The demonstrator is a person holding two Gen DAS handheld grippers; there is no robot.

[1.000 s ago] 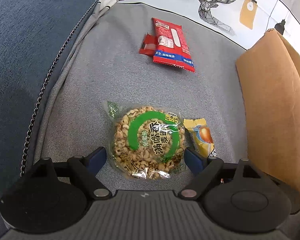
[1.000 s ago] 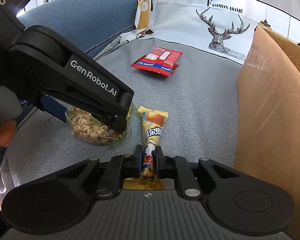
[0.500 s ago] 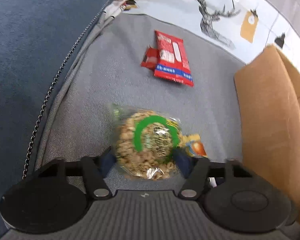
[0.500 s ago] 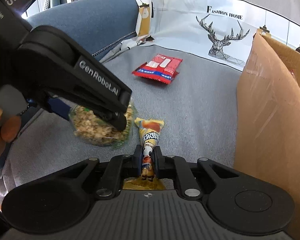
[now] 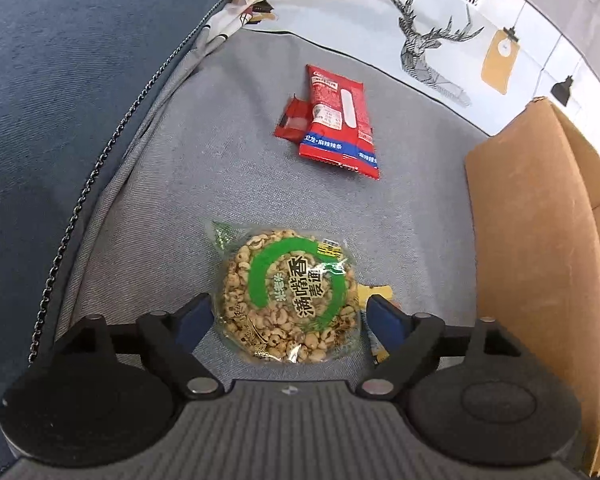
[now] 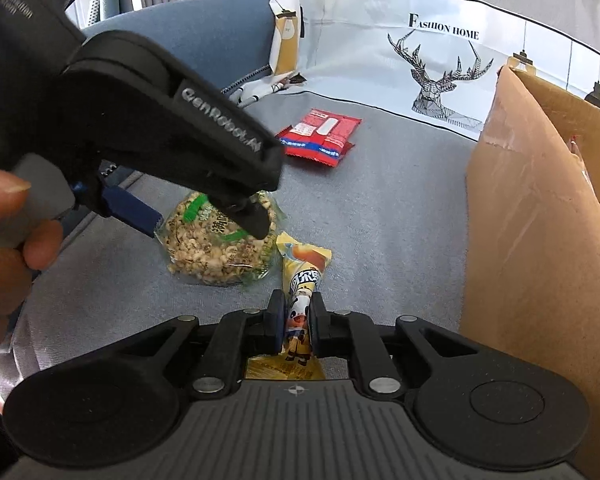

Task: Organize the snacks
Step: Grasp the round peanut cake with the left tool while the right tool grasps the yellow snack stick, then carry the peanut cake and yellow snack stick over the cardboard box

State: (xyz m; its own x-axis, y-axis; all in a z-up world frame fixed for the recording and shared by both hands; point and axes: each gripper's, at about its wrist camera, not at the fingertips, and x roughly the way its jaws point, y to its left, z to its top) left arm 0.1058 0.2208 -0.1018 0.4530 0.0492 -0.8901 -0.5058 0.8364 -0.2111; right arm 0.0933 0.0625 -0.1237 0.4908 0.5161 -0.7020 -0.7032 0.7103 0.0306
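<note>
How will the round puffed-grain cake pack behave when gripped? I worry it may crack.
The puffed-grain cake pack is probably light and stiff, yet brittle under hard squeezing. Its glossy wrapper looks slippery. Left gripper jaws are opening around it.

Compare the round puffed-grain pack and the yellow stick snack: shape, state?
The puffed-grain pack is round, flat and clear-wrapped; the yellow stick snack is narrow and opaque. The pack lies between the left gripper's opening jaws, unpressed; the right gripper clamps the stick. Both lie on the grey cushion.

Left gripper (image 5: 288,316) fingers reopening around puffed-grain snack (image 5: 290,296)
</note>
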